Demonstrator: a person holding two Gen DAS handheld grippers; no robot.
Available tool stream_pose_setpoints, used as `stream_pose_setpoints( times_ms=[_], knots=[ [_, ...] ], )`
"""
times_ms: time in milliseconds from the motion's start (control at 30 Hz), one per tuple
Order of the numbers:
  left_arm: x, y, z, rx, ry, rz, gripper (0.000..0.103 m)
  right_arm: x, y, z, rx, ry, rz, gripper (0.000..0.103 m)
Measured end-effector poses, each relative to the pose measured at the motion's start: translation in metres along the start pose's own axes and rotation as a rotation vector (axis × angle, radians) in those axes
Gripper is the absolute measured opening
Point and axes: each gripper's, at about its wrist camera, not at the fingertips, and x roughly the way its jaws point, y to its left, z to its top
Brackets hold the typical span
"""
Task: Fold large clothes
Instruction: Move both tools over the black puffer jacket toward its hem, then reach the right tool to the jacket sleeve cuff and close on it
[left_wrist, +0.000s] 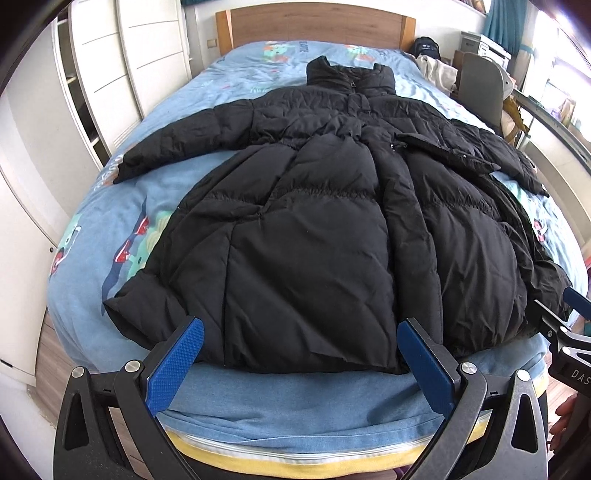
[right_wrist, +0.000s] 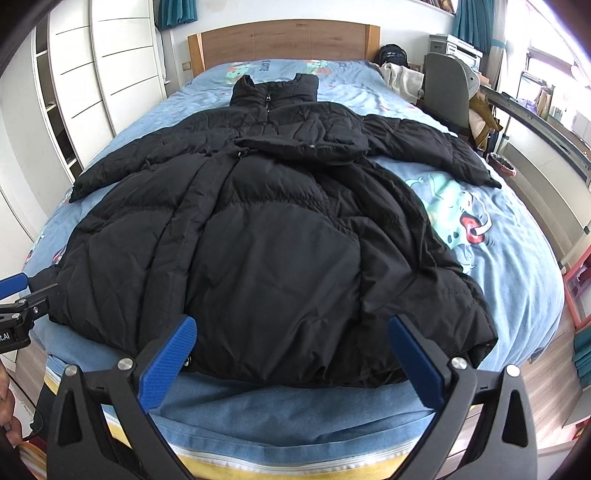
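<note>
Coat: a black quilted puffer coat lies flat on the blue cartoon-print bedsheet, collar at 12 o'clock.
Left gripper: spread wide, empty, at the hem.
Right gripper: spread wide, empty.
Surroundings: grey chair at 2 o'clock, white wardrobe at 10.

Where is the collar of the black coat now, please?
The collar lies at the far end of the black coat, toward the wooden headboard, roughly mid-bed on the blue bedsheet in both wrist views.
</note>
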Motion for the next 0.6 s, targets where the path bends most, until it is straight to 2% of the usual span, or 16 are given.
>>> stream_pose_setpoints(
  times_ms=[600],
  knots=[
    [0.025, -0.001, 0.010, -0.005, 0.068, 0.020, 0.102, 0.026, 0.001, 0.004, 0.002, 0.072, 0.015, 0.103]
  ],
)
